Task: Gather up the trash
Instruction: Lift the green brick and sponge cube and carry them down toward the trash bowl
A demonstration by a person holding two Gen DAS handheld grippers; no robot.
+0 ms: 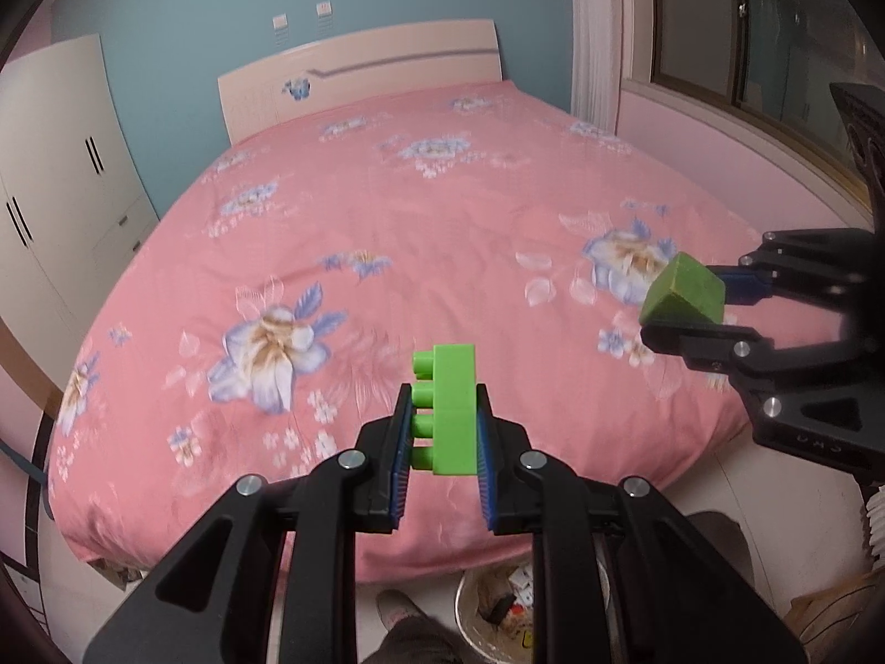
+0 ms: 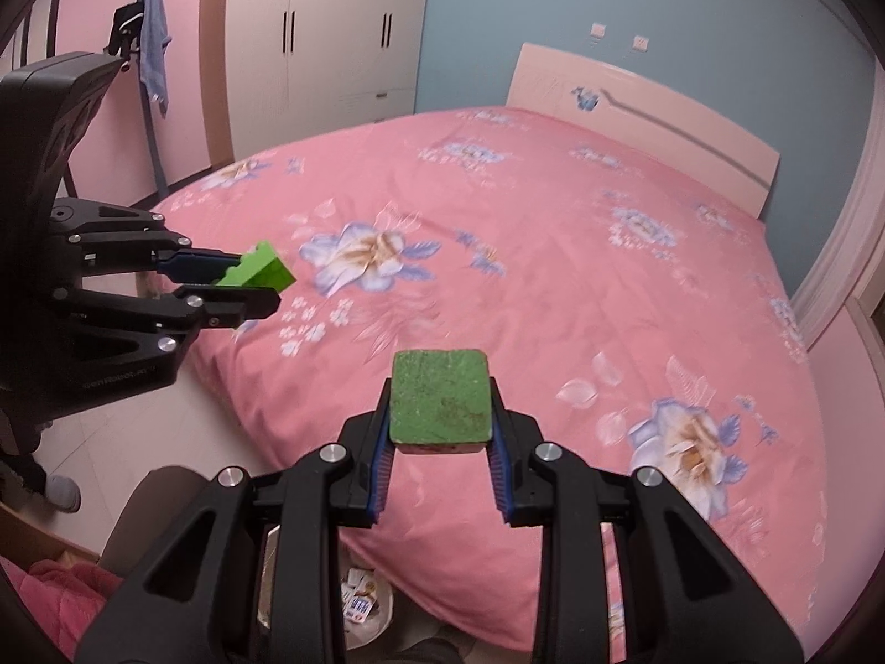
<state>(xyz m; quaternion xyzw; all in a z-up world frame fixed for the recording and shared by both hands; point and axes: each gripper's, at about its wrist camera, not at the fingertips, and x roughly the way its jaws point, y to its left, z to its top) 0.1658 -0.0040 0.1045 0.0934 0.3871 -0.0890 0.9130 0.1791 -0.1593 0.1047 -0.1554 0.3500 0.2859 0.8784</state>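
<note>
My left gripper (image 1: 442, 426) is shut on a bright green studded toy brick (image 1: 451, 409) and holds it in the air above the foot of the bed; it also shows in the right wrist view (image 2: 260, 276). My right gripper (image 2: 440, 415) is shut on a dark green worn block (image 2: 440, 398), also in the air over the bed edge; it shows in the left wrist view (image 1: 686, 288). A trash bin (image 1: 498, 608) with paper scraps stands on the floor below both grippers, partly hidden by the gripper bodies; its rim shows in the right wrist view (image 2: 381, 625).
A bed with a pink flowered cover (image 1: 387, 221) fills the view. A white wardrobe (image 2: 321, 39) stands on the left, a window (image 1: 746, 27) on the right. A person's foot (image 1: 395, 608) is beside the bin. A pink quilt (image 2: 55, 597) lies low left.
</note>
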